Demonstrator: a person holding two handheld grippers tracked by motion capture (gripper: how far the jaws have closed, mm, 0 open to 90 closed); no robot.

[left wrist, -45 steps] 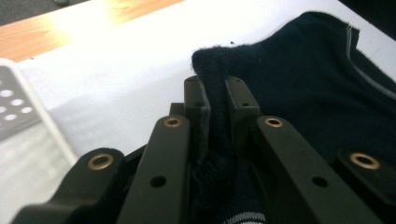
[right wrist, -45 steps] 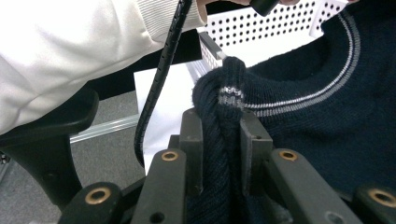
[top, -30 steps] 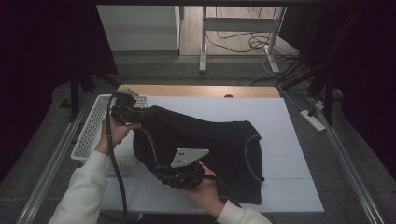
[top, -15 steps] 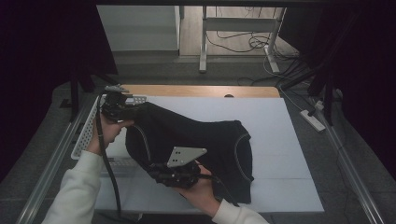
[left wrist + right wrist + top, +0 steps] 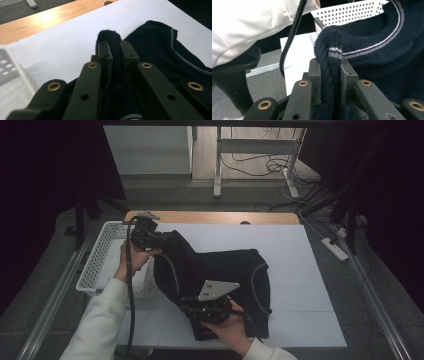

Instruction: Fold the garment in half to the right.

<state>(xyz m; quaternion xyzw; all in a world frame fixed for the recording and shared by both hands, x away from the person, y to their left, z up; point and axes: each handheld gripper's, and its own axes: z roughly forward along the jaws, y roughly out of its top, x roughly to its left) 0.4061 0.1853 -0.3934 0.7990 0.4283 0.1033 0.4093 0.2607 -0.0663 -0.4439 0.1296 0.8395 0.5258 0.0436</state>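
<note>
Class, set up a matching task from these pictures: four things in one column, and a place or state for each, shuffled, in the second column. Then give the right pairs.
Things:
1. left gripper
2. right gripper
3. white basket
4. wooden table edge

Places or states:
A. at the far side of the white mat
B. clamps a fold of the dark sweater at its striped trim
C. stands at the mat's left side
D. clamps a plain dark fold above the mat

Pairs: 1-D, 2-B, 3-C, 4-A
</note>
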